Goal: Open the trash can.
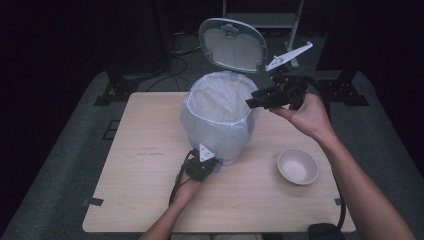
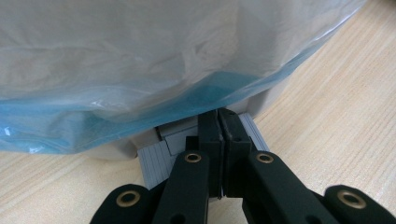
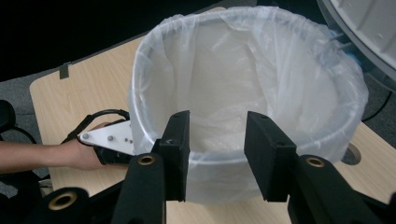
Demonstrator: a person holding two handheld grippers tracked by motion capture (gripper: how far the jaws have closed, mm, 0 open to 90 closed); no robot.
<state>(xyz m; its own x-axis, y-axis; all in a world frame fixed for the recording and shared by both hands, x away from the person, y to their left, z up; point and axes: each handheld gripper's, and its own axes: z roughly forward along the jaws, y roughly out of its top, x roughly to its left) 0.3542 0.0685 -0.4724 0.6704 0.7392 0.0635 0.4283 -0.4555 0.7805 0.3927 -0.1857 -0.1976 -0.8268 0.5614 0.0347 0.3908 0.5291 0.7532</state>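
The bin liner (image 2: 140, 60) hides the bin's body (bottom edge aside).

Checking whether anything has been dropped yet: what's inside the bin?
The bin holds a clear plastic liner folded over its rim; nothing else shows inside. The crumpled film hides the very bottom.

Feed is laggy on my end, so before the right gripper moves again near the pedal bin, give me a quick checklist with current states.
1. Bin lid standing open: ok.
2. Left gripper shut, pressing down on the pedal: ok.
3. Bag liner folded over the rim all round: ok.
4. Right gripper open with nothing between its jaws: ok.
5. Bowl on the table, apart from the bin: ok.
6. Anything lying inside the liner: cannot tell.
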